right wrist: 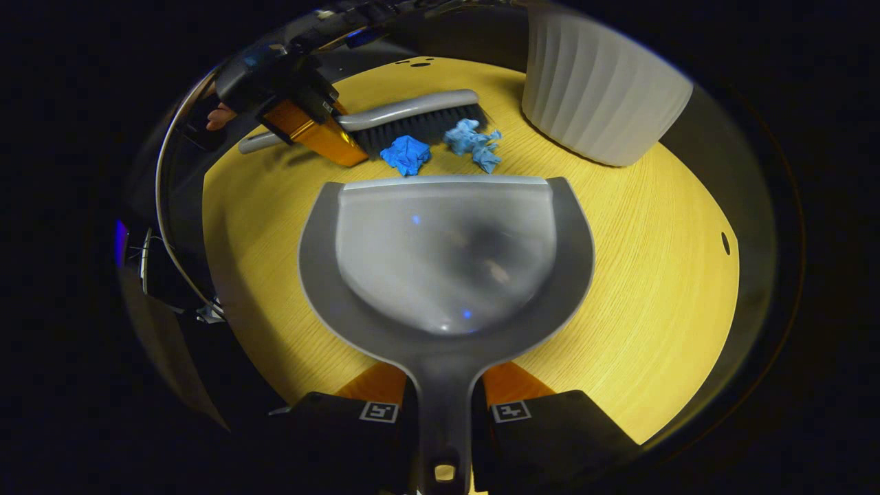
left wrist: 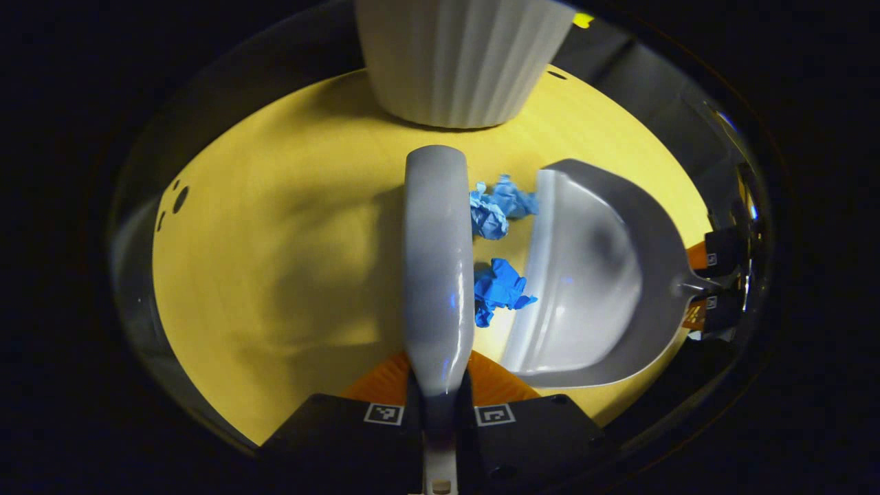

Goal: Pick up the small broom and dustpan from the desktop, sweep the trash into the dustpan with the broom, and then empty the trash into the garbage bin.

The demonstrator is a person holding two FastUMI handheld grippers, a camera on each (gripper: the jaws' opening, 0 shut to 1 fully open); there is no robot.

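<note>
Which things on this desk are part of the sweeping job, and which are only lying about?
Part of the job:
- broom, held by the left gripper
- dustpan, held by the right gripper
- two blue paper scraps
- white ribbed bin

Only lying about:
- nothing else rests on the yellow desktop

Pretty tight in the middle: two crumpled blue paper balls (right wrist: 407, 154) (right wrist: 473, 141) sit wedged between the broom (right wrist: 412, 117) bristles and the dustpan (right wrist: 447, 261) lip, barely any gap there. The white ribbed bin (right wrist: 605, 96) blocks the far side just beyond. Lots of bare yellow desktop (left wrist: 275, 275) on the broom's other side, and to the dustpan's right in the right gripper view.
</note>
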